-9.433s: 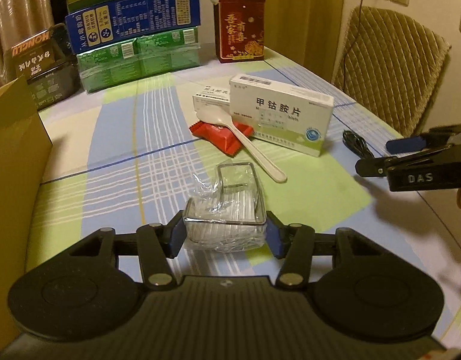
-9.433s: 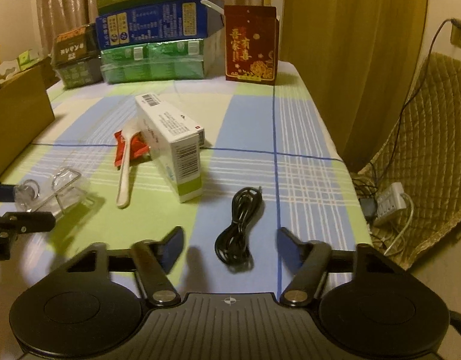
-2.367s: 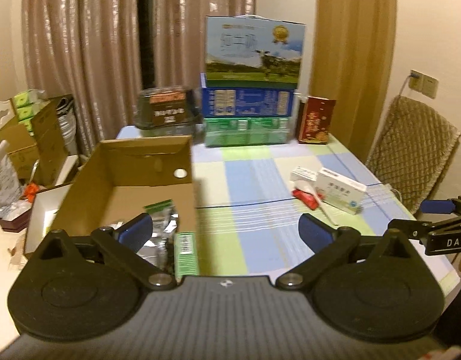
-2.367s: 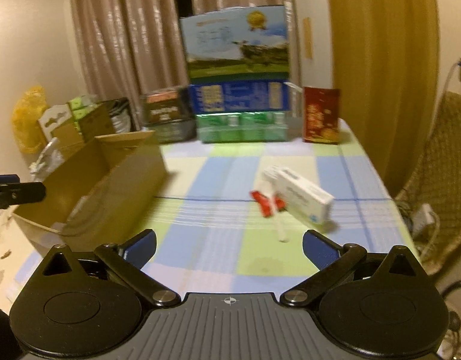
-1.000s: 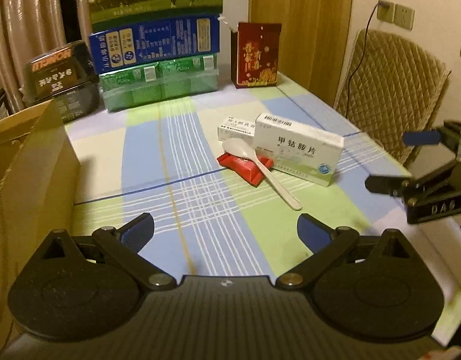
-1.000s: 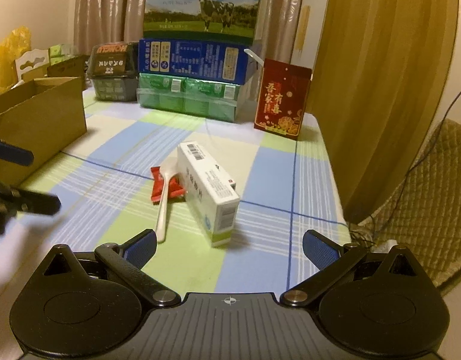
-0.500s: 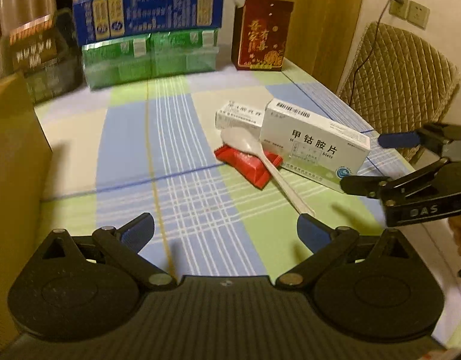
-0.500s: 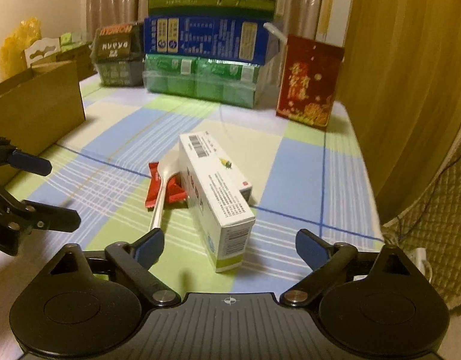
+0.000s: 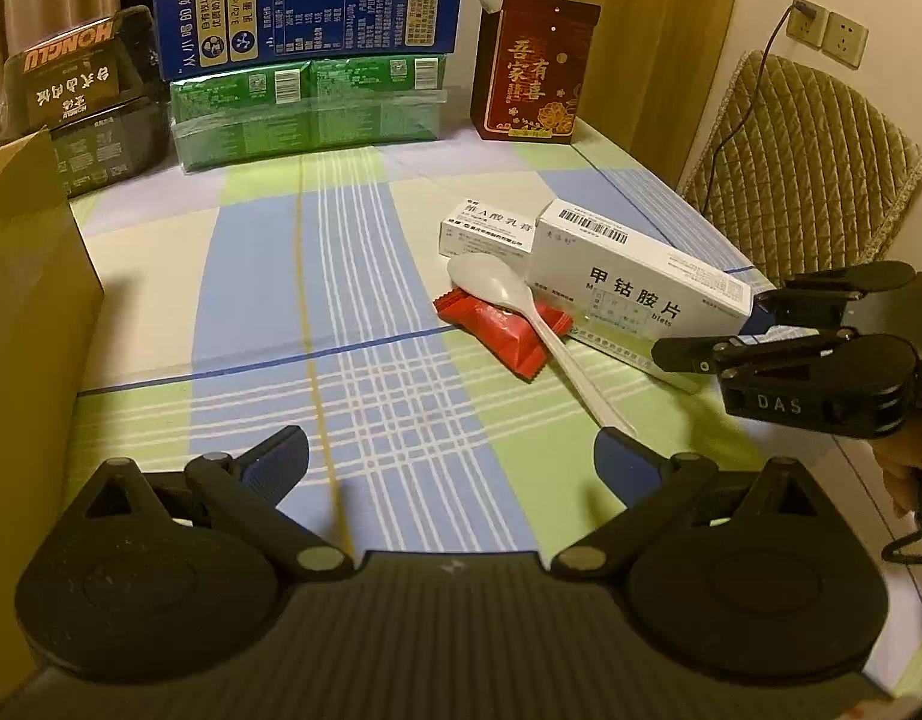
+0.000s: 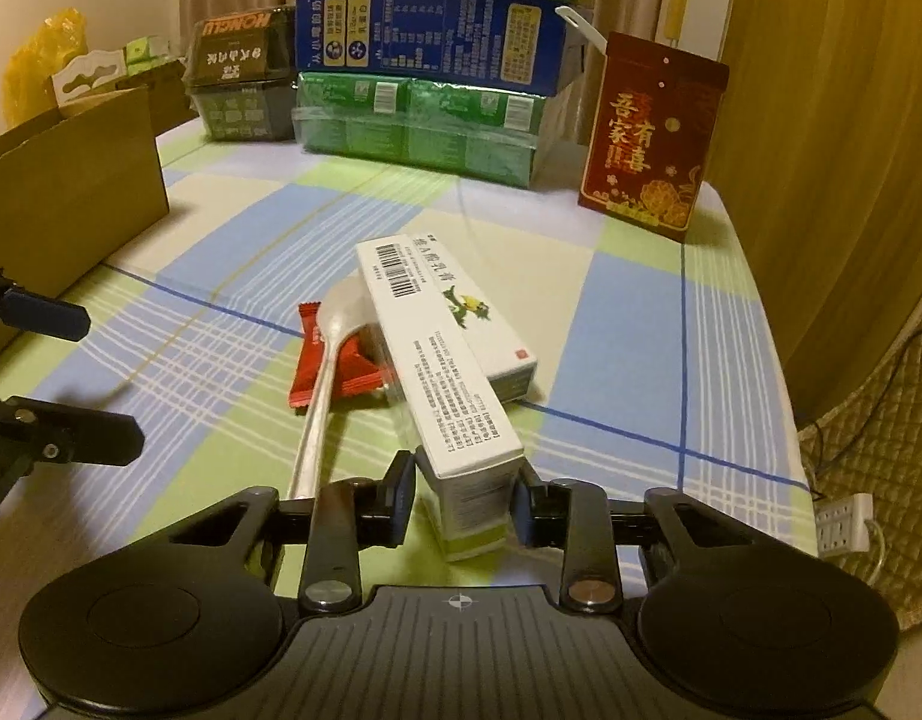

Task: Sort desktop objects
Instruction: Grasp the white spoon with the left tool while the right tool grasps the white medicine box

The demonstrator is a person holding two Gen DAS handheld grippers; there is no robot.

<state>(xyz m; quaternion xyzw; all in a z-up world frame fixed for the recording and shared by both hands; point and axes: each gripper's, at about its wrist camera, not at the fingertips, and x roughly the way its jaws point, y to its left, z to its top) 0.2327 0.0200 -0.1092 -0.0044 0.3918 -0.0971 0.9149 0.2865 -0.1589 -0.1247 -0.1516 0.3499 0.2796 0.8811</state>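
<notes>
A long white medicine box [image 10: 449, 372] lies on the checked tablecloth, and my right gripper [image 10: 463, 501] is shut on its near end, one pad against each side. The same box [image 9: 634, 294] shows in the left wrist view with the right gripper [image 9: 709, 330] at its right end. A smaller white box [image 9: 490, 234] lies behind it. A white spoon [image 9: 508, 300] rests across a red packet [image 9: 496, 327] just left of the boxes. My left gripper [image 9: 452, 450] hovers open over the cloth, holding nothing, and appears as the left gripper [image 10: 83, 378] at the left edge.
An open cardboard box [image 9: 29, 300] stands along the table's left side. Stacked blue and green cartons [image 9: 305, 90], a black carton [image 9: 83, 108] and a red box [image 9: 532, 84] line the back. A quilted chair [image 9: 802, 162] stands right of the table; a power strip [image 10: 844, 522] lies on the floor.
My right gripper has moved forward and down onto the long medicine box and gone from wide open to shut on its near end. The left gripper has come lower and closer to the table.
</notes>
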